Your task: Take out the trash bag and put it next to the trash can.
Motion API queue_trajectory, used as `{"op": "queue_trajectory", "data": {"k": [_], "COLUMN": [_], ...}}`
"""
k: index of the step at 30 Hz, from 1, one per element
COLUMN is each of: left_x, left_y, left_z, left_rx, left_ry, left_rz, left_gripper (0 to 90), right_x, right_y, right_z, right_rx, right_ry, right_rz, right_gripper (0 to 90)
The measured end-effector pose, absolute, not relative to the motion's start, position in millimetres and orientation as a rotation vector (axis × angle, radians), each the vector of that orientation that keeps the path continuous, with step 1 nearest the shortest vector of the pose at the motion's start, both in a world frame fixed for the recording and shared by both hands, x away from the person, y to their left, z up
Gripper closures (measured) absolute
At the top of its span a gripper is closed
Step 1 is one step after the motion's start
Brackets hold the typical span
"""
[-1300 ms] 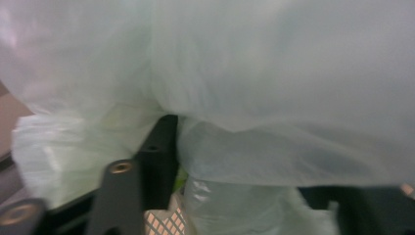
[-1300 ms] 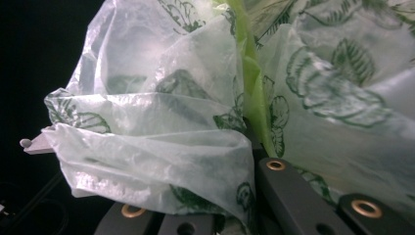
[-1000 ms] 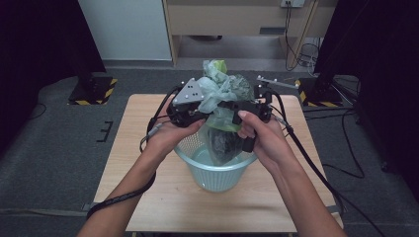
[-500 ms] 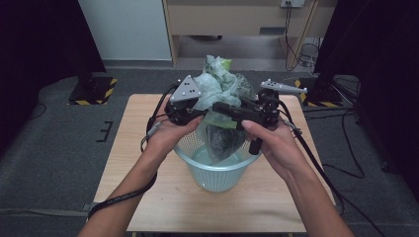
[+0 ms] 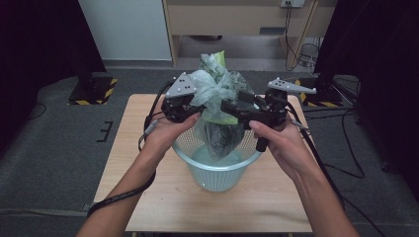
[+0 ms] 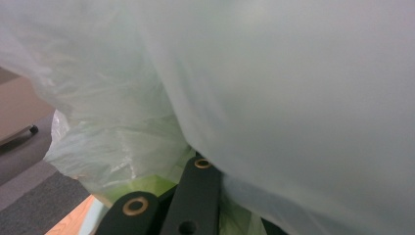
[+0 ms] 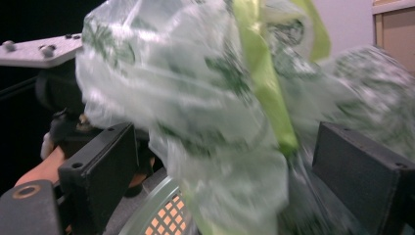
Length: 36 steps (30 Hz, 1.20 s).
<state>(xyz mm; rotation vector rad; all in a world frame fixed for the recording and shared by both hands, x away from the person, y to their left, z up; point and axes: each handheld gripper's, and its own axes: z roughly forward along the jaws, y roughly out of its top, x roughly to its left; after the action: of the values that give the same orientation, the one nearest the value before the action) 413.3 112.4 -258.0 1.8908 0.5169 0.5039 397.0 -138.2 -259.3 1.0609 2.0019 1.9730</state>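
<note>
- left gripper [image 5: 195, 106]: jaws clamped tight on the plastic bag [image 5: 217, 94], pinching a bunched bit of film at the bag's upper left side. Grey plate on top, person's left hand [image 5: 165, 133] wrapped round the body
- left gripper view: bag [image 6: 274, 88] pressed right up against the cam, pale green-ish film draped over the black jaws, pretty blurry tbh so can't make out the exact pinch spot
- right gripper [image 5: 237, 109]: jaws have just been opening, now standing wide w/ the bag between them but pads not pressing on it afaict. Right hand [image 5: 279, 143] holds it from below/behind
- right gripper view: bag [image 7: 195, 98] hangs in the gap between the two black jaws, yellow-green strip running down thru it, dark green print on the film
- bag itself: held up by the left gripper, lower end dangling down into the mesh basket [image 5: 217, 165] directly under both grippers
- basket sits on the wooden table [image 5: 148, 187], just below & between the two hands; its rim [image 7: 156, 210] peeks in under the right gripper's jaws
</note>
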Motion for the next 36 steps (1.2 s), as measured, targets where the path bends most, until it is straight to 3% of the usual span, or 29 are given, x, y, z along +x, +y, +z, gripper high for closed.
{"op": "queue_trajectory", "data": {"k": [8,36], "left_x": [413,399], "left_y": [128,198], "left_z": [-246,-214], "left_rx": [1.862,1.779], "left_ry": [0.534,0.57], "left_rz": [0.521,0.594], "left_gripper": [87.1,87.3], "right_x": [396,405], "right_y": [-155,-240], "right_z": [-262,-294], "right_rx": [1.064,1.264], "right_ry": [1.98,1.856], "right_rz": [1.997,1.939], "right_gripper": [5.0,5.0]}}
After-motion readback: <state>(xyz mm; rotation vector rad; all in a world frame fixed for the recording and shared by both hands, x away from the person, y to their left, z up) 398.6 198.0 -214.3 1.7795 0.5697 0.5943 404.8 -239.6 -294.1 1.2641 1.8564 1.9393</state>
